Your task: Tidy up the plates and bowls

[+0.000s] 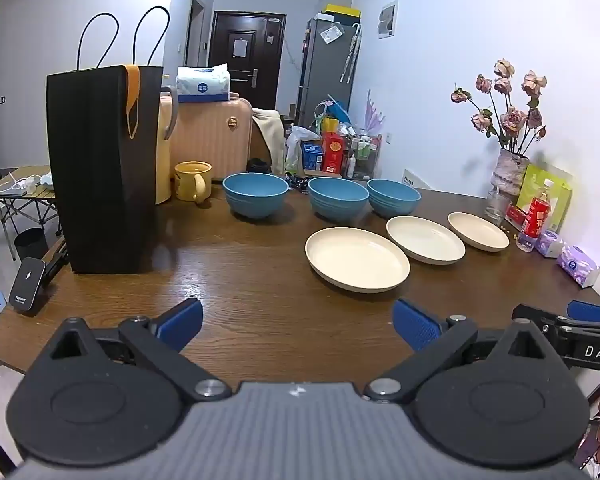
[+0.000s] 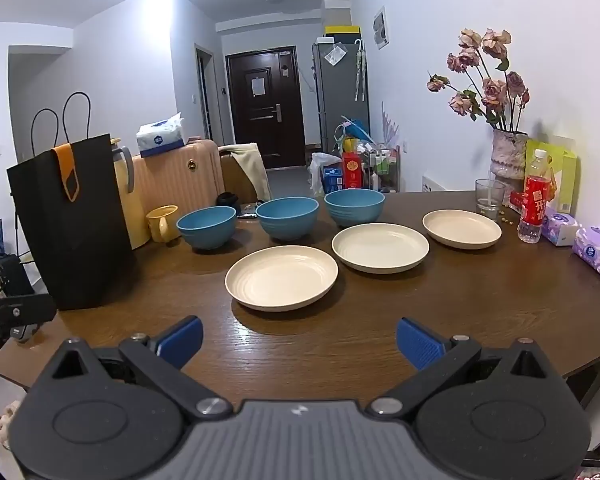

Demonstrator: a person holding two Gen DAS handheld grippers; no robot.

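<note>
hovering over the wooden table (image 2: 480, 308), left gripper (image 1: 298, 326) and right gripper (image 2: 299, 342) both gape empty; three blue bowls (image 2: 287, 218) sit behind three cream plates (image 2: 281, 278).

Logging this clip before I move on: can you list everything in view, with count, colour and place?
bowls: three, blue, in a row at the back of the table
plates: three, cream, in a row in front of the bowls
table: one, dark brown wood
paper bag: one, black, left
mug: one, yellow, left of the bowls
vase of flowers: one, pink blooms, right by the wall
bottle: one, red label, right
glass: one, clear, beside the vase
left tongs: open, empty
right tongs: open, empty
</note>
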